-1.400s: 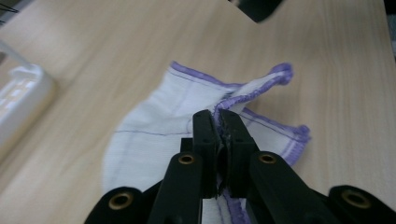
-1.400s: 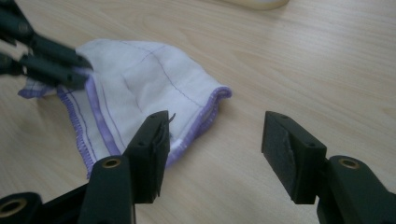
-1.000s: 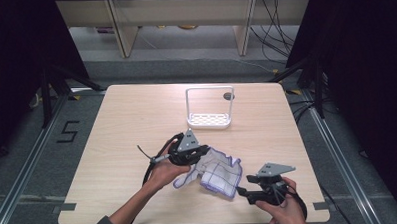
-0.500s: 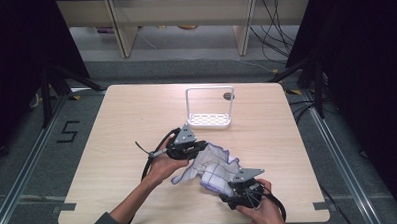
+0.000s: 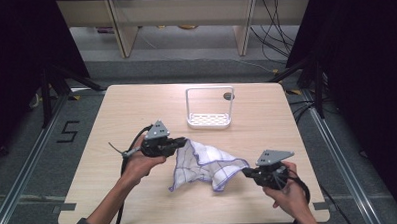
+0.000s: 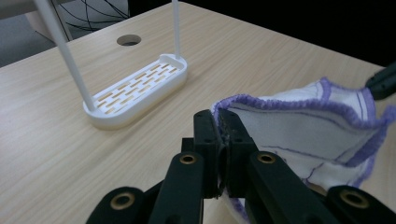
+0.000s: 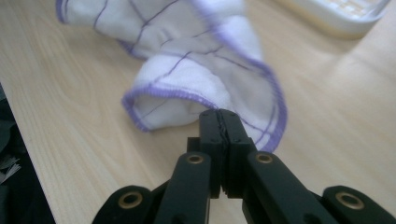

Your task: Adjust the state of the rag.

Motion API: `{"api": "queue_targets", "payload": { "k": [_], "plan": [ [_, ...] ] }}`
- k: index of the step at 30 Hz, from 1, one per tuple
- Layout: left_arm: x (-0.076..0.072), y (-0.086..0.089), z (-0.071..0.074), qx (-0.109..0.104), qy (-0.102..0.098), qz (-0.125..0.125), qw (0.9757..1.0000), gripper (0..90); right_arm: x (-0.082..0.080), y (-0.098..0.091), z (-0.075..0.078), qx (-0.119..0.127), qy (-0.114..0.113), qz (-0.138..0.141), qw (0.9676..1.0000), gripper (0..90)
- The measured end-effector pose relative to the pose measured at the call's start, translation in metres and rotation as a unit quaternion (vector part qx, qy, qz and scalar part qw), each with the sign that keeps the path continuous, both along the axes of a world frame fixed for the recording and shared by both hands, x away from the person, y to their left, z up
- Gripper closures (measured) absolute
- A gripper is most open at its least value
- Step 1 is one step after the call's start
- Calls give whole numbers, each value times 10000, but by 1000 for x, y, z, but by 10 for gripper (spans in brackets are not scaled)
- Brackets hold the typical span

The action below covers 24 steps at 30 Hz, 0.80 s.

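Note:
A white cloth [image 5: 206, 164] with purple edging and thin purple grid lines hangs stretched between my two grippers above the wooden table [image 5: 136, 109]. My left gripper [image 5: 185, 141] is shut on the cloth's upper left corner, and its own view shows the jaws [image 6: 219, 123] pinched on the hem of the cloth [image 6: 317, 126]. My right gripper [image 5: 246, 171] has just been closing and is now shut on the cloth's right edge. In the right gripper view the jaws [image 7: 219, 116] clamp the purple hem of the cloth [image 7: 187, 60]. The cloth's lower fold rests on the table.
A white slotted rack [image 5: 209, 120] with a tall wire handle stands behind the cloth at table centre, also close ahead as the rack [image 6: 135, 88]. A round hole [image 5: 228, 96] lies in the table beside it. The table's front edge is near both hands.
The right gripper reached left into the crumpled cloth, closed on its edge and drew back right. The left gripper shifted left with its corner. The cloth is now spread out between them.

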State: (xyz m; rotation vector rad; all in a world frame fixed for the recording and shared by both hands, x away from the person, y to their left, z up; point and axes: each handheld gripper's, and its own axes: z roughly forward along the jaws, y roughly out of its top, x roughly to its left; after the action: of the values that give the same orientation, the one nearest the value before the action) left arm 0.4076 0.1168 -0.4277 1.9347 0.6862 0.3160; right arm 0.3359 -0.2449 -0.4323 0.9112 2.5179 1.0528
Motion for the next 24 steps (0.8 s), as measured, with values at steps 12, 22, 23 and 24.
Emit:
{"api": "queue_targets", "payload": {
  "k": [12, 22, 23, 24],
  "plan": [
    [21, 32, -34, 96, 382, 606, 9974, 864, 109, 1, 16, -478, 63, -111, 9988, 895],
    [40, 42, -71, 283, 893, 974, 9908, 665, 155, 26, -38, -897, 898, -825, 9885, 692],
    [40, 42, -71, 283, 893, 974, 9908, 618, 155, 23, -37, -844, 844, -845, 9892, 655],
    [36, 50, -64, 330, 874, 1066, 9899, 559, 152, 21, -32, -787, 854, -944, 9887, 649]
  ]
}}
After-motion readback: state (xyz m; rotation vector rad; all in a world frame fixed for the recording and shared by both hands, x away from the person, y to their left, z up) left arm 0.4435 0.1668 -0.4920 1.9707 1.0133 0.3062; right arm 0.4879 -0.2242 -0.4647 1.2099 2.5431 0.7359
